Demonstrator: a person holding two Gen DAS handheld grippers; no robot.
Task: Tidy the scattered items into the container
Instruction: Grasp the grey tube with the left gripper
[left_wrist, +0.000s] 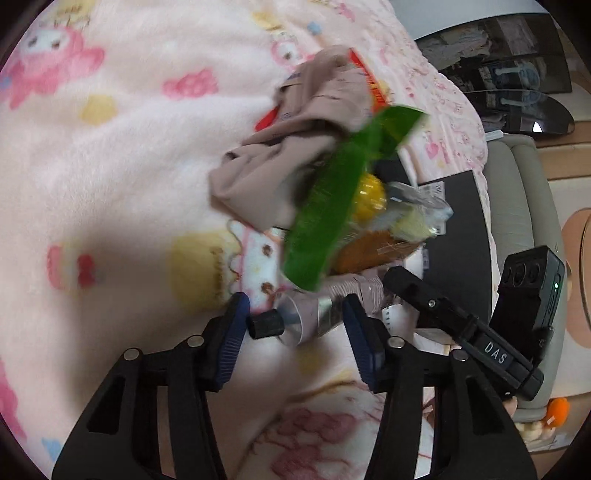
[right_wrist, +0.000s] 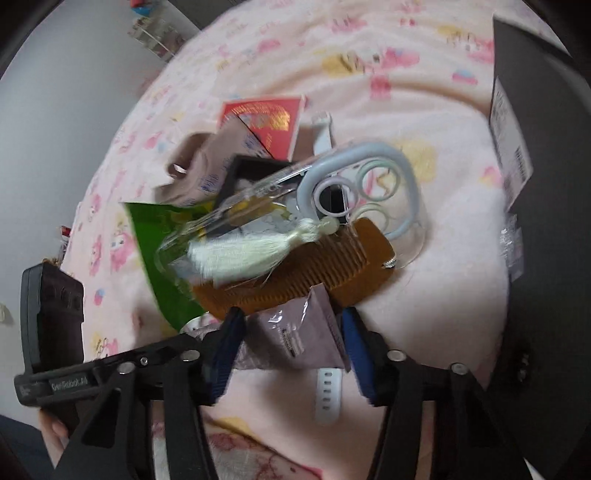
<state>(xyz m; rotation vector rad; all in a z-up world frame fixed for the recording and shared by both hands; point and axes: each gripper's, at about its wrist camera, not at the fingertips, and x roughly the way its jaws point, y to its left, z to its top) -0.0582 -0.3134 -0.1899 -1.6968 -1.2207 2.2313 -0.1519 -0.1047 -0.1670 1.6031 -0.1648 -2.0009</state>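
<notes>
Nearest to me, the left tool (left_wrist: 295, 317) stands spread around a small tube (left_wrist: 295, 317) with a black cap (left_wrist: 265, 324). The tube lies crosswise between the blue pads and I see a thin gap at each side, so nothing is pinched yet. The right tool (right_wrist: 291, 339) straddles the crimped flat end of the same mauve tube (right_wrist: 295, 332); its pads look very close to the edges, but whether they already press I cannot tell.

Just behind the tube the pile begins, all on the pink blanket (left_wrist: 110, 166) of the bed: a brown comb (right_wrist: 295, 273), a green comb (left_wrist: 321, 218), a pale tassel (right_wrist: 240, 254), a clear phone case (right_wrist: 369, 192), then the beige cloth (left_wrist: 295, 147) and, farthest, a red packet (right_wrist: 266, 122). The dark container (right_wrist: 546, 221) waits at the far right, well apart from the tube.

The risk I see is this — two tools come to one small tube. If both close, they may pull against each other or squeeze it. Also the cap end is round and smooth; a pinch there may slip and drop the tube on the soft blanket, or a pad may drag the brown comb.
</notes>
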